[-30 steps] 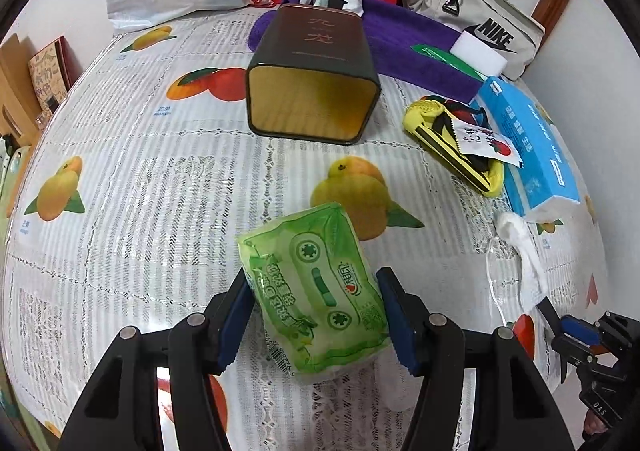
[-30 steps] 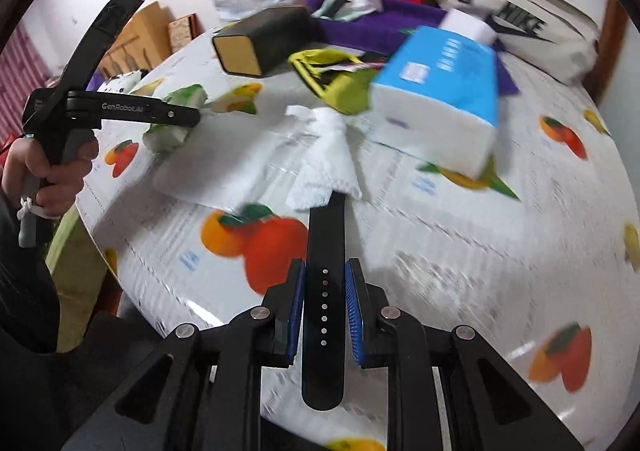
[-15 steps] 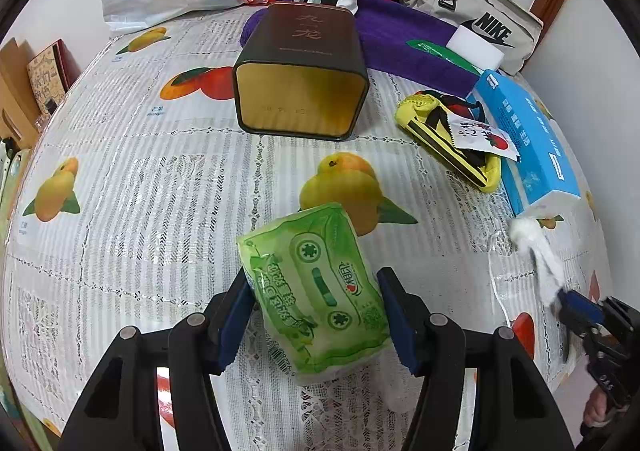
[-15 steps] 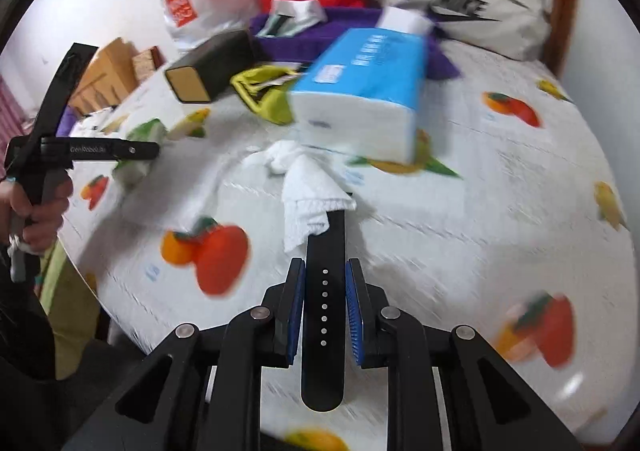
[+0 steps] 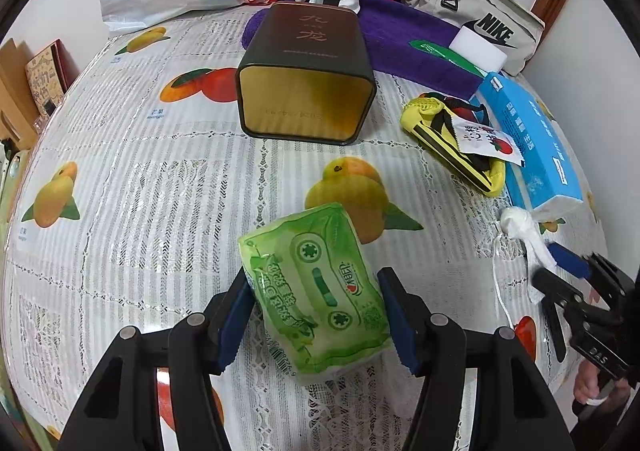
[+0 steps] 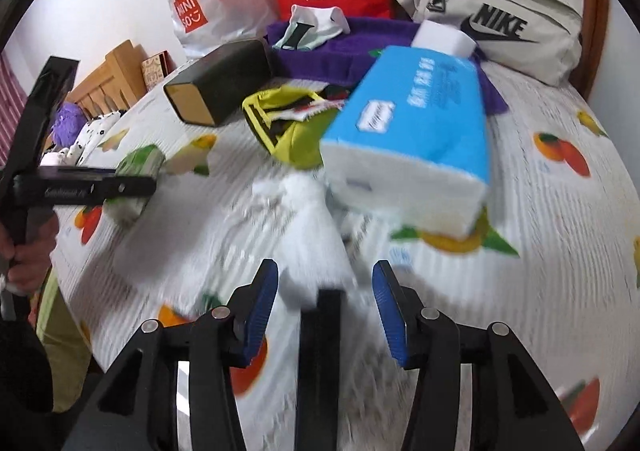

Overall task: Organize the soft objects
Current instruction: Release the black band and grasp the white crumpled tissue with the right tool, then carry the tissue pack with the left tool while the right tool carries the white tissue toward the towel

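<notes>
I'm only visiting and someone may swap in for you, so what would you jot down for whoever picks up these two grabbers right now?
Left gripper: shut on the green tissue pack, low over the tablecloth, short of the open dark tin.
Right gripper: jaws have just been opening; the black strap and the white cloth lie between them, pads clear of both.
Nearby: blue tissue box, yellow pouch, purple towel.
Done: nothing is in the tin yet.
Left: probably put the green pack away, then gather the white cloth and the rest.
</notes>
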